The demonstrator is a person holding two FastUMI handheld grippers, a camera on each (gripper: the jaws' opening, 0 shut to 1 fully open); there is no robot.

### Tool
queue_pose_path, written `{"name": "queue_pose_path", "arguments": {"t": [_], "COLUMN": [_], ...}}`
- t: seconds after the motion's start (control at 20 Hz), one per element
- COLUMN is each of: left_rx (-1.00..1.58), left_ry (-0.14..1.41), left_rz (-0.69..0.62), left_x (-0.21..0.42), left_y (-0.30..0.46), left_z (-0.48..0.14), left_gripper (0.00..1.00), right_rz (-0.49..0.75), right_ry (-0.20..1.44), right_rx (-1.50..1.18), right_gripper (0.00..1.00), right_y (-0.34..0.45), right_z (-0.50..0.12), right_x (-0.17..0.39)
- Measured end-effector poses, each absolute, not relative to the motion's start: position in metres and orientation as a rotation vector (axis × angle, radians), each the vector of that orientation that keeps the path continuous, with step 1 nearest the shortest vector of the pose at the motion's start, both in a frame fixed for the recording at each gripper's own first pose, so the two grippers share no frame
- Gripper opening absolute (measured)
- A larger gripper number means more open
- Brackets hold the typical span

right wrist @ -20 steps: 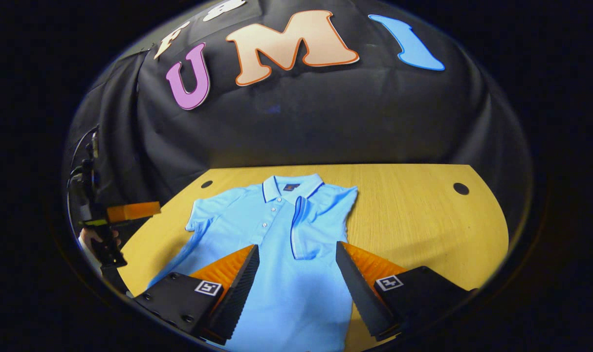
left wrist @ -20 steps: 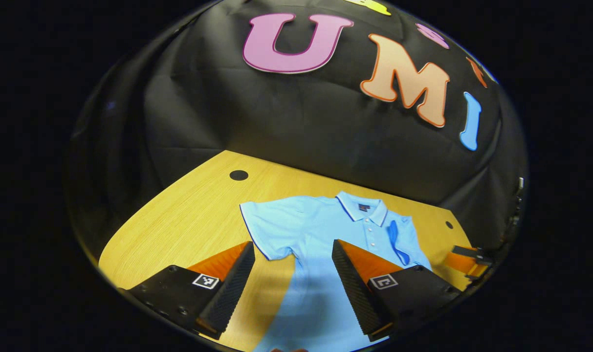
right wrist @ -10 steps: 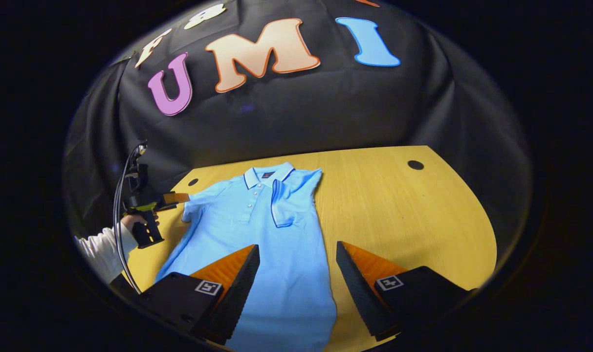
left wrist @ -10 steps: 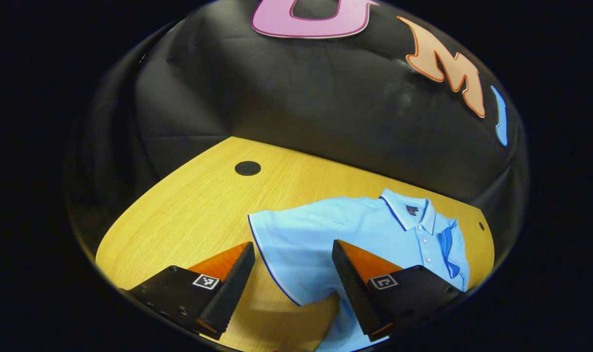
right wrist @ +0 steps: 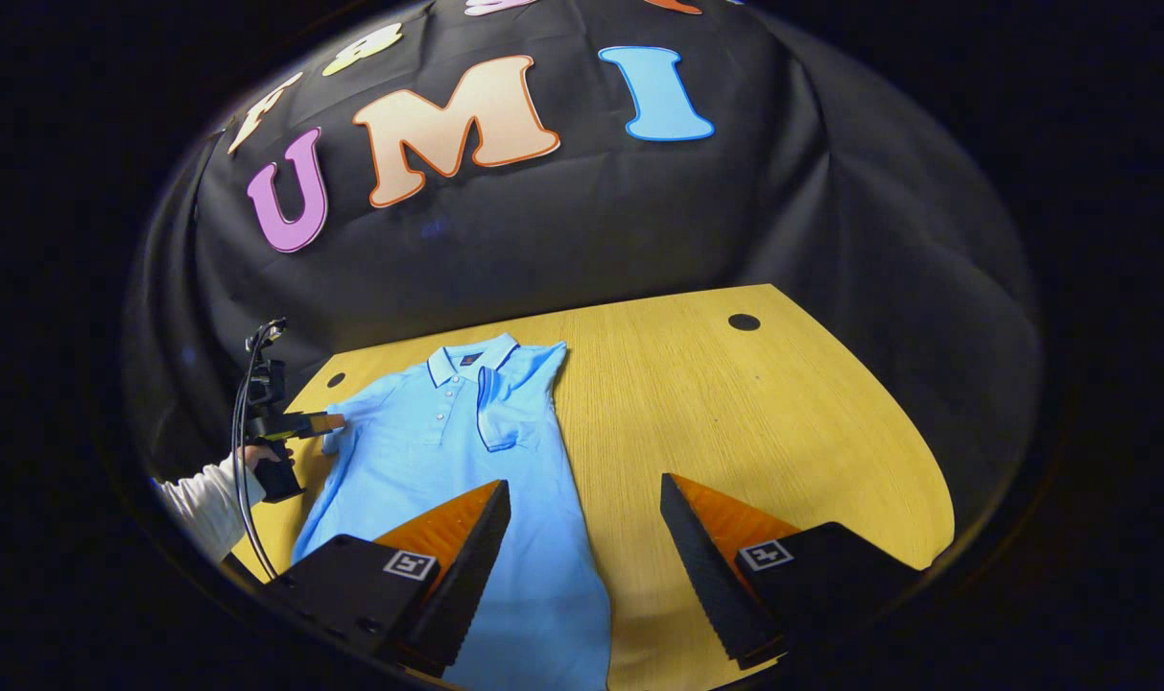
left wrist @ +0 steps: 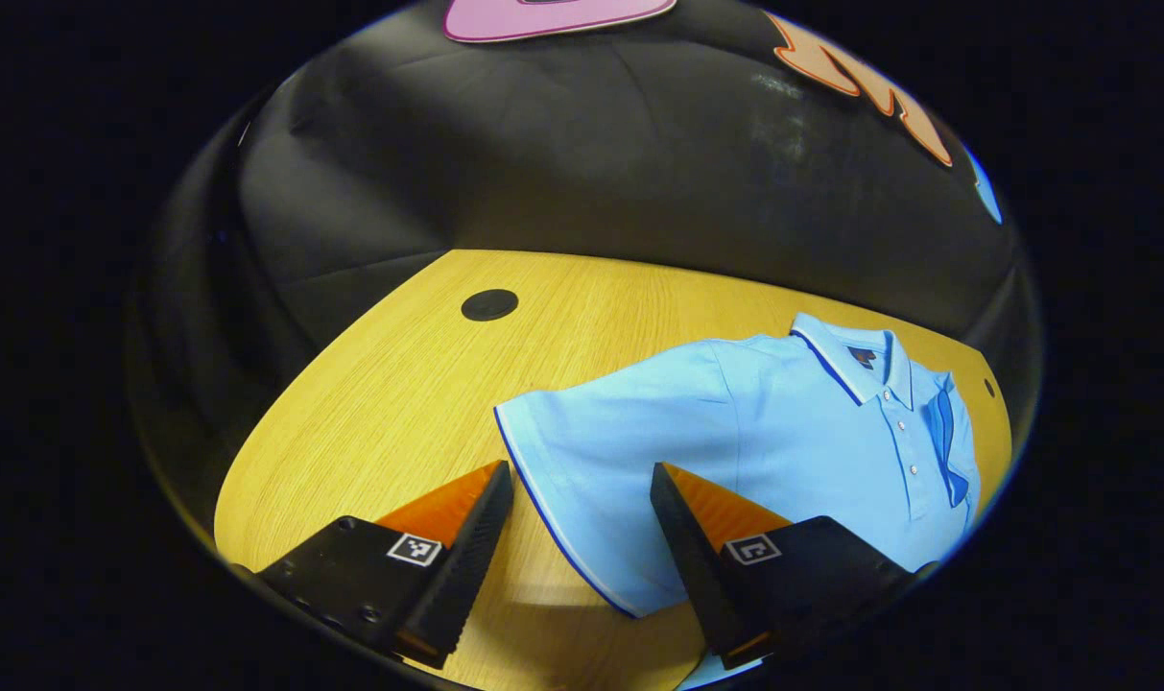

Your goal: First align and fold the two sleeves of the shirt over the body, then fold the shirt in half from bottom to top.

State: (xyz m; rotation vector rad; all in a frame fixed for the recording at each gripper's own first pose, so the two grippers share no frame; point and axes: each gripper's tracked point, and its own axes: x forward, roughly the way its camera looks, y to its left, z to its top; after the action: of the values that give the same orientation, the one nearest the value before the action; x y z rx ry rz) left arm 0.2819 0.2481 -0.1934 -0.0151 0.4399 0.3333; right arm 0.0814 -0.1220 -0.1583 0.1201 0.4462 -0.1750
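The wooden table fills the lower half of both views, its far edge against the black cloth wall, with small dark round holes near its back corners.

The light blue polo shirt lies flat on the table, front up. In the right gripper view its long axis runs from the collar at about 11 o'clock down to the hem near 6 o'clock, so the collar points toward the wall. In that view one sleeve is already folded over the chest, its dark-trimmed cuff lying just beside the button placket. In the left gripper view the shirt lies more sideways, collar toward 2 o'clock, and the other sleeve spreads flat toward 8 o'clock.

The left gripper sits low over the table, its fingers wide apart and holding nothing; the trimmed cuff of the flat sleeve lies between them. The right gripper view shows what this one cannot: the same gripper from afar at 9 o'clock, at the sleeve's edge, held by a hand in a white sleeve with a cable trailing.

The right gripper hovers over the shirt's lower side edge, fingers wide apart and empty, one above cloth and one above bare wood.
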Motion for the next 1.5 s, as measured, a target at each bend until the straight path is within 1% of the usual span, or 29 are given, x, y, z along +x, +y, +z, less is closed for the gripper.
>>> {"name": "queue_pose_path", "arguments": {"t": [0.05, 0.15, 0.25, 0.3, 0.35, 0.4, 0.45, 0.5, 0.65, 0.7, 0.75, 0.85, 0.9, 0.95, 1.0, 1.2, 1.25, 1.4, 1.5], "left_rx": [-0.012, -0.012, -0.008, -0.004, 0.005, 0.023, 0.037, 0.05, 0.062, 0.068, 0.078, 0.103, 0.118, 0.124, 0.126, 0.115, 0.101, 0.071, 0.069], "left_ry": [0.441, 0.433, 0.432, 0.437, 0.447, 0.456, 0.46, 0.47, 0.45, 0.434, 0.42, 0.405, 0.402, 0.399, 0.4, 0.417, 0.425, 0.411, 0.399], "left_rz": [0.331, 0.32, 0.294, 0.28, 0.273, 0.277, 0.284, 0.276, 0.234, 0.213, 0.186, 0.128, 0.1, 0.07, 0.039, -0.019, -0.028, -0.022, -0.005], "left_x": [0.283, 0.289, 0.294, 0.294, 0.293, 0.294, 0.294, 0.293, 0.301, 0.303, 0.305, 0.309, 0.311, 0.313, 0.315, 0.316, 0.313, 0.298, 0.281], "left_y": [0.247, 0.245, 0.239, 0.236, 0.232, 0.23, 0.23, 0.226, 0.203, 0.193, 0.181, 0.153, 0.139, 0.124, 0.108, 0.066, 0.059, 0.054, 0.059], "left_z": [-0.195, -0.196, -0.196, -0.196, -0.195, -0.195, -0.194, -0.193, -0.181, -0.175, -0.167, -0.156, -0.154, -0.151, -0.153, -0.166, -0.17, -0.169, -0.168], "left_gripper": [0.89, 0.83, 0.65, 0.49, 0.39, 0.17, 0.12, 0.01, 0.0, 0.0, 0.0, 0.0, 0.0, 0.0, 0.01, 0.14, 0.21, 1.0, 0.96], "right_rz": [-0.175, -0.175, -0.174, -0.179, -0.188, -0.189, -0.186, -0.185, -0.183, -0.182, -0.182, -0.181, -0.178, -0.175, -0.172, -0.159, -0.154, -0.139, -0.133], "right_ry": [0.445, 0.447, 0.442, 0.435, 0.43, 0.431, 0.429, 0.423, 0.415, 0.415, 0.413, 0.409, 0.406, 0.404, 0.402, 0.401, 0.4, 0.404, 0.41], "right_rx": [0.119, 0.113, 0.109, 0.108, 0.108, 0.115, 0.123, 0.127, 0.122, 0.12, 0.117, 0.112, 0.111, 0.11, 0.106, 0.073, 0.064, 0.058, 0.062], "right_gripper": [0.98, 0.98, 0.98, 0.98, 0.94, 0.98, 0.98, 0.98, 0.98, 0.94, 0.98, 0.98, 0.94, 0.98, 0.98, 0.98, 0.98, 0.98, 0.98], "right_y": [-0.121, -0.118, -0.117, -0.118, -0.121, -0.121, -0.12, -0.119, -0.118, -0.118, -0.118, -0.117, -0.115, -0.114, -0.112, -0.106, -0.104, -0.098, -0.096], "right_z": [-0.158, -0.159, -0.157, -0.156, -0.155, -0.156, -0.155, -0.154, -0.153, -0.154, -0.154, -0.154, -0.154, -0.153, -0.154, -0.158, -0.159, -0.165, -0.172], "right_x": [0.081, 0.08, 0.08, 0.08, 0.082, 0.081, 0.082, 0.083, 0.082, 0.081, 0.082, 0.083, 0.083, 0.083, 0.083, 0.08, 0.078, 0.07, 0.061]}}
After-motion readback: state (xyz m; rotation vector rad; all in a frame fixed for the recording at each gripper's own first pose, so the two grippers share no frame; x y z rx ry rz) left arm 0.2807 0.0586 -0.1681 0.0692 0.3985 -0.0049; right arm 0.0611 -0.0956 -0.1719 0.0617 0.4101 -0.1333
